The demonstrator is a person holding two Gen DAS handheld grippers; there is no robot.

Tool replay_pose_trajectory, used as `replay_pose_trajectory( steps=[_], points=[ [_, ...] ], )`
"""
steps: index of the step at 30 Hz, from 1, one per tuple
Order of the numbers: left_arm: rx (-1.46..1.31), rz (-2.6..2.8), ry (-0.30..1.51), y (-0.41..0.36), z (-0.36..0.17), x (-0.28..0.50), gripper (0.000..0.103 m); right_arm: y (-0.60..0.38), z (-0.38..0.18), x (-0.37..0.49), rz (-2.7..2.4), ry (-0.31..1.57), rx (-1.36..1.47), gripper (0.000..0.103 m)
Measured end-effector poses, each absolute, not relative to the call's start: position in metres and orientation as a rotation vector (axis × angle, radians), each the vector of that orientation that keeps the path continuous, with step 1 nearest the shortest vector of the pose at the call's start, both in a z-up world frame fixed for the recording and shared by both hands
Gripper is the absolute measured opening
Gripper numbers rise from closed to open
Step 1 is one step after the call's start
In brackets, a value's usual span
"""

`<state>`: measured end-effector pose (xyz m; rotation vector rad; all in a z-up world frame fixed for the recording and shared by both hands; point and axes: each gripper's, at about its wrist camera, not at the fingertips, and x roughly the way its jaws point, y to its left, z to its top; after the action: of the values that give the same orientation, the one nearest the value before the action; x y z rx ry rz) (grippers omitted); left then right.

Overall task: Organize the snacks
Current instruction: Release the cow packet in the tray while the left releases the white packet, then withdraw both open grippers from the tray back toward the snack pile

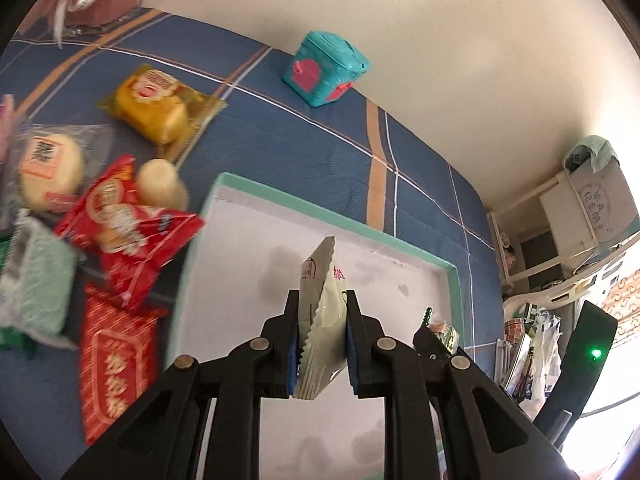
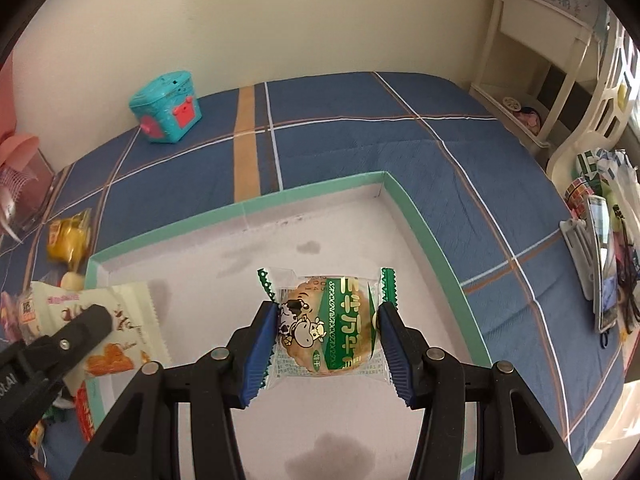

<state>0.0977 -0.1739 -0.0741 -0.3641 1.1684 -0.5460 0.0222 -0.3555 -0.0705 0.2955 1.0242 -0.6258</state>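
**Spotter:** What are you carrying, and how does each one handle?

**Operator:** In my right gripper (image 2: 328, 344) I have a green-and-clear cookie packet (image 2: 330, 330). I judge it light, slick and brittle inside, since a round biscuit shows through the film. The blue pads press on its two sides, just inside the crimped ends, which is where I'd want them: squeeze the middle harder and the biscuit may crack. The jaws stand partly apart, held there by the packet's width.

**Spotter:** And the left?

**Operator:** My left gripper (image 1: 322, 344) is pinched nearly closed on a flat white snack pouch (image 1: 322, 312), held edge-on so it stands up between the fingers. It looks thin, floppy and very light, so a grip near its middle keeps it from swinging.

**Spotter:** Where are they relative to the box?

**Operator:** Both hang over the white floor of the teal-rimmed box (image 2: 424, 236) on the blue plaid bedsheet (image 2: 340, 148), not touching it. The remaining snacks, including a red packet (image 1: 128, 224) and a yellow cake pack (image 1: 160, 108), lie on the sheet beside the box's left rim.
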Motion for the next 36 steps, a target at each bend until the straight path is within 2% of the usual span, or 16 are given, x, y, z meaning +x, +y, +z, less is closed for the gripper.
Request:
replay_pose_trajectory(
  steps=[13, 15, 25, 27, 33, 36],
  points=[
    [-0.322, -0.578, 1.167, -0.202, -0.088, 0.114, 0.021, -0.367, -0.086, 0.04, -0.638, 1.047, 0.302, 0.057],
    [-0.3, -0.563, 1.175, -0.203, -0.086, 0.114, 0.03, -0.366, -0.087, 0.041, -0.629, 1.049, 0.305, 0.056],
    [-0.152, -0.508, 1.19, -0.206, -0.066, 0.103, 0.05, -0.357, -0.072, 0.034, -0.611, 1.05, 0.287, 0.063],
    [-0.11, -0.485, 1.177, -0.204, -0.06, 0.099, 0.059, -0.355, -0.07, 0.03, -0.616, 1.055, 0.28, 0.064],
    [0.005, -0.397, 1.109, -0.191, -0.045, 0.087, 0.073, -0.348, -0.067, 0.016, -0.599, 1.074, 0.308, 0.065],
    [0.046, -0.345, 1.074, -0.18, -0.041, 0.082, 0.075, -0.341, -0.065, 0.009, -0.588, 1.08, 0.301, 0.065]
  ],
)
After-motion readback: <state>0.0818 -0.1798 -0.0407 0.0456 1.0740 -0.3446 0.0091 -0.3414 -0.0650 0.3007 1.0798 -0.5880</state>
